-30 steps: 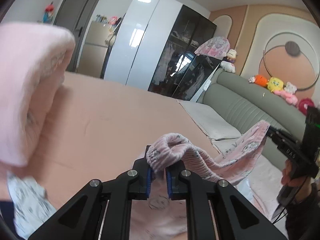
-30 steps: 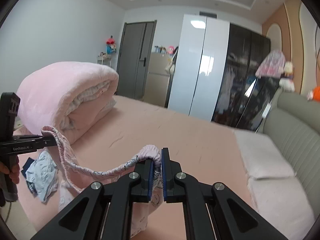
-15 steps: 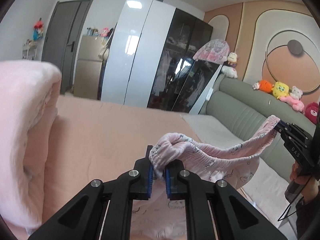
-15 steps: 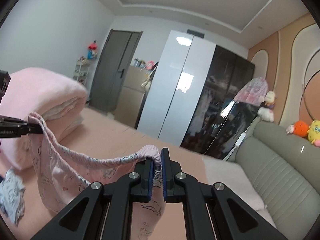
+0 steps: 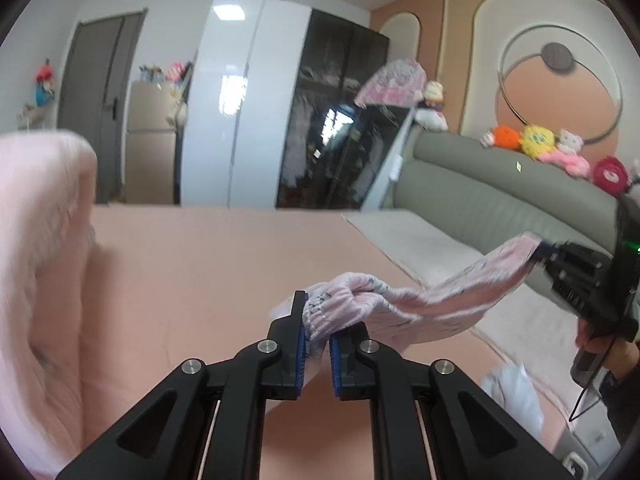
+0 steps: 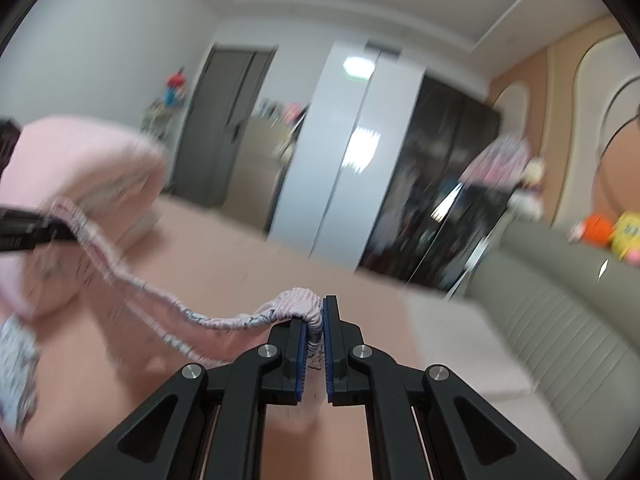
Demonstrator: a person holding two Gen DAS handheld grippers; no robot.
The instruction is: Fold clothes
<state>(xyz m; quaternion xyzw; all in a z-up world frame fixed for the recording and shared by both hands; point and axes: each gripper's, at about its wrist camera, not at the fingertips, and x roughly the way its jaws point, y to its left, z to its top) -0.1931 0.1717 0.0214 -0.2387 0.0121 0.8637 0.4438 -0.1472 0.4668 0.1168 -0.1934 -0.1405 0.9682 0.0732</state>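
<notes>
A pink printed garment with an elastic waistband [image 5: 432, 300] hangs stretched between my two grippers above the pink bed [image 5: 200, 264]. My left gripper [image 5: 317, 332] is shut on one end of the waistband. My right gripper [image 6: 315, 328] is shut on the other end, and the waistband [image 6: 168, 300] runs from it to the left. In the left wrist view the right gripper [image 5: 540, 250] holds the cloth at the right. In the right wrist view the left gripper [image 6: 60, 229] holds it at the far left. The garment's lower part is mostly hidden.
A rolled pink blanket [image 5: 44, 264] lies on the left of the bed. A small pale printed garment [image 6: 16, 376] lies near it, also seen in the left wrist view [image 5: 516, 396]. A grey padded headboard [image 5: 500, 204] and white pillows [image 5: 420, 244] are at the right. Wardrobes [image 5: 256, 104] stand behind.
Both grippers have lowered and swung with the garment, which is now pulled flatter and lower over the bed. The views are motion-blurred. Both grips are unchanged.
</notes>
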